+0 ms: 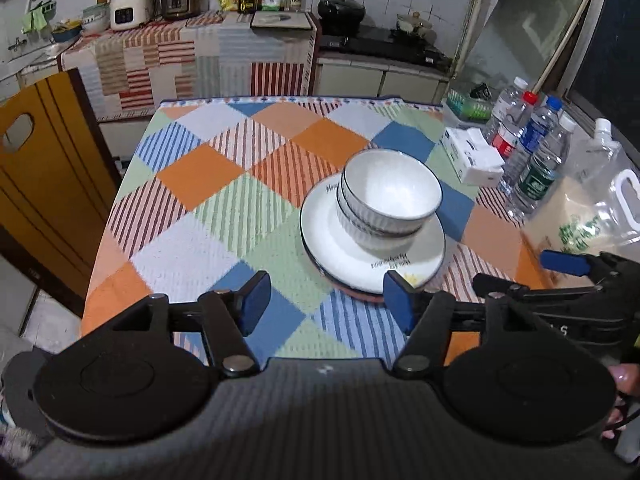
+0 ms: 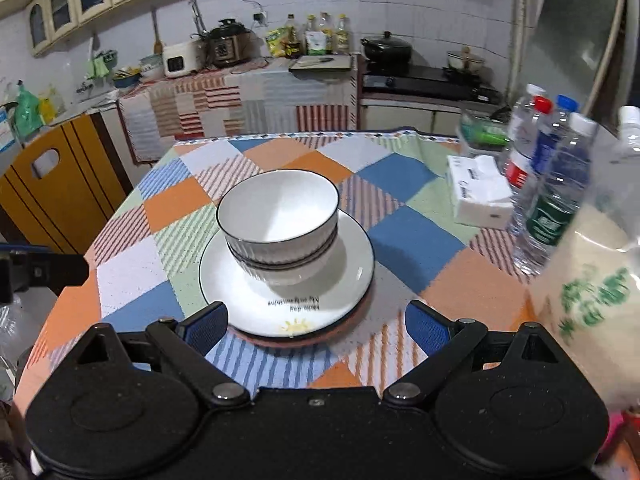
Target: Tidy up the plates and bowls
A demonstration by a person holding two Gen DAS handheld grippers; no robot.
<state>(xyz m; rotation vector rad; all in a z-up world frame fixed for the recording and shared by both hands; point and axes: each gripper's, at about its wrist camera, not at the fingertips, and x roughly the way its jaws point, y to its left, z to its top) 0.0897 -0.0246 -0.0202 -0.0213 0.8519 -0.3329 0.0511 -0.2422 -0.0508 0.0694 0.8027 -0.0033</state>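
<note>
Two white ribbed bowls [image 1: 390, 196] with dark rims are nested and stand on a stack of white plates [image 1: 332, 240] on the chequered tablecloth; a reddish plate edge shows at the bottom of the stack. The same bowls [image 2: 280, 220] and plates [image 2: 224, 280] sit centred in the right wrist view. My left gripper [image 1: 326, 306] is open and empty, just near-left of the stack. My right gripper [image 2: 316, 326] is open and empty, its fingers on either side of the stack's near edge, not touching. The right gripper also shows in the left wrist view [image 1: 560, 276].
Water bottles [image 1: 528, 144], a tissue pack [image 1: 472, 156] and a large plastic jug [image 1: 600, 208] crowd the table's right side. A wooden chair [image 1: 44, 168] stands at the left. A kitchen counter [image 1: 200, 52] with appliances lies behind.
</note>
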